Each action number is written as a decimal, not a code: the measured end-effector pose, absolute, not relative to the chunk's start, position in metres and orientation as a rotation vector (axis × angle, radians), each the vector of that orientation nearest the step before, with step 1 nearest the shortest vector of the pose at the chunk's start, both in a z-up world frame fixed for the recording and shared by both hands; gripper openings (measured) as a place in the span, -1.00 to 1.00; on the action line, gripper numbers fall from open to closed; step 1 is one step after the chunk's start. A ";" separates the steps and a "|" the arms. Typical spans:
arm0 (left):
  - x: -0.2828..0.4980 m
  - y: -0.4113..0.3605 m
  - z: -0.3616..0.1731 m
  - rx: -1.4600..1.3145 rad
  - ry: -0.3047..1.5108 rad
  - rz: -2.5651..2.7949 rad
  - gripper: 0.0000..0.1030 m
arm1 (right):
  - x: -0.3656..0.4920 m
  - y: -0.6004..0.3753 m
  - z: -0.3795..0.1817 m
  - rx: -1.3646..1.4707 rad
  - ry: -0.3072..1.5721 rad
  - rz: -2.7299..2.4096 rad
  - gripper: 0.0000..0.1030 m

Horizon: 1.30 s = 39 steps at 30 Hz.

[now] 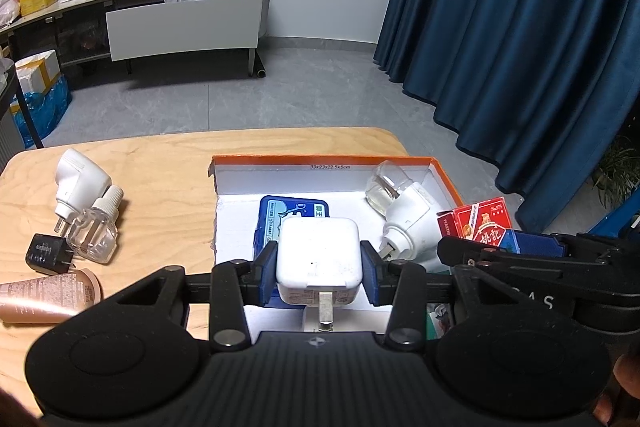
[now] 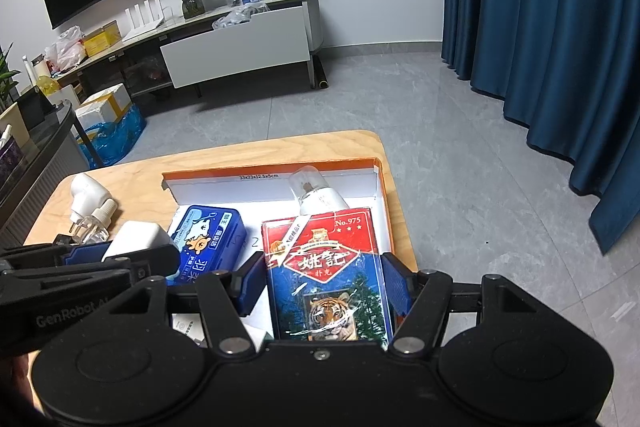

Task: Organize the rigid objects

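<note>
Our left hand-held gripper (image 1: 319,277) clamps the white charger (image 1: 319,259) over the orange box (image 1: 320,161). Our right hand-held gripper (image 2: 325,281) grips the card pack (image 2: 326,267)

Wooden table (image 1: 168,163) bears orange-rimmed box (image 1: 320,160), plugs (image 1: 80,183), tube (image 1: 48,297).

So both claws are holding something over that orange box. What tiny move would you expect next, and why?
Probably a short lowering of the left gripper so it can set the white charger into the orange box. Its pads are clamped on the charger, which hangs above the blue tin and bare white floor. The right gripper, holding the card pack, looks likewise ready.
</note>
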<state>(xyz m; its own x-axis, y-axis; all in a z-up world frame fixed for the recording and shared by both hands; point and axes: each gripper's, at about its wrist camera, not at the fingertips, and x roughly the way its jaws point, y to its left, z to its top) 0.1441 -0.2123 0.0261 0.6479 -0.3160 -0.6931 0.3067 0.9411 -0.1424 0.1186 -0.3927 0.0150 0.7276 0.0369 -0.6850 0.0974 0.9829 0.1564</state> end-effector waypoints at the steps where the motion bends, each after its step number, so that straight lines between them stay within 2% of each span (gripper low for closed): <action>1: 0.144 -0.213 0.026 -0.012 0.791 -0.355 -0.18 | 0.119 -0.393 0.014 0.188 0.757 -0.034 0.45; 33: 0.149 -0.213 0.021 -0.022 0.800 -0.360 -0.18 | 0.126 -0.394 0.006 0.192 0.764 -0.069 0.44; 35: 0.150 -0.214 0.020 -0.020 0.802 -0.364 -0.18 | 0.125 -0.397 0.008 0.194 0.750 -0.099 0.54; 39: 0.152 -0.218 0.020 -0.011 0.802 -0.376 -0.18 | 0.118 -0.406 0.013 0.221 0.717 -0.117 0.54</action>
